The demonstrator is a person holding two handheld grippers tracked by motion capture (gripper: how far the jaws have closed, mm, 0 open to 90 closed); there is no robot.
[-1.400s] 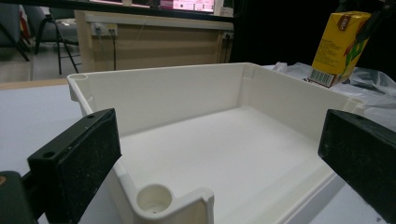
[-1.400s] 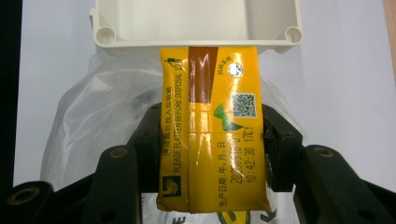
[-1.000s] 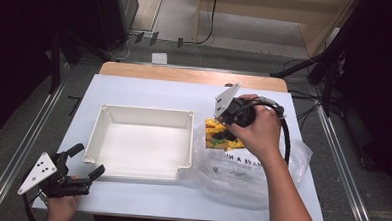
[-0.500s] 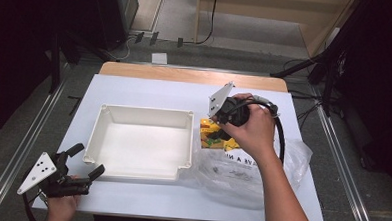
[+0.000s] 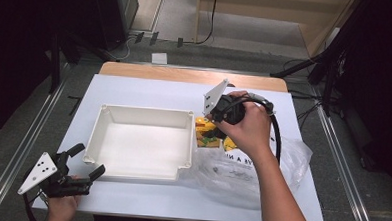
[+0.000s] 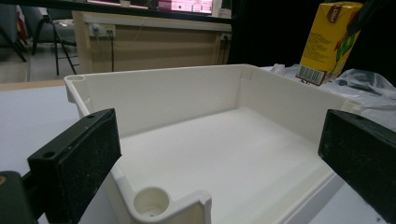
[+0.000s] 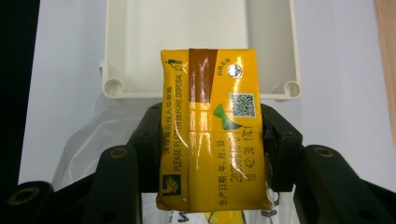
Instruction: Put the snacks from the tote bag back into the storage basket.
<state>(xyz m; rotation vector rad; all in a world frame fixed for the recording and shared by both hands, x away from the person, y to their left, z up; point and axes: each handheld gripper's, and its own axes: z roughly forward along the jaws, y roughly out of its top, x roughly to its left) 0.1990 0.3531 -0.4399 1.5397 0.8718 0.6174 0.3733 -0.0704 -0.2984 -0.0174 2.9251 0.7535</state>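
Holding the yellow juice carton point(image 5: 206, 132) in my right tongs point(image 5: 214, 127), I am keeping it just right of the white tray point(image 5: 142, 119), above the clear plastic bag point(image 5: 241, 167) on the desk point(image 5: 150, 91), probably so it can travel over the rim. My left tongs point(image 5: 84, 161) are waiting spread at the tray's near left corner.

Looking along the left tongs, I am seeing the tray point(image 6: 196, 93) bare inside and the carton point(image 6: 329, 39) raised beyond its far wall.

Looking along the right tongs point(image 7: 212, 140), I am pinching the carton point(image 7: 210, 126) by its sides, with the tray point(image 7: 201, 91) ahead.

Grey floor point(image 5: 151, 53), wooden cabinet point(image 5: 268, 18) at the back, dark curtains point(image 5: 32, 43) either side.
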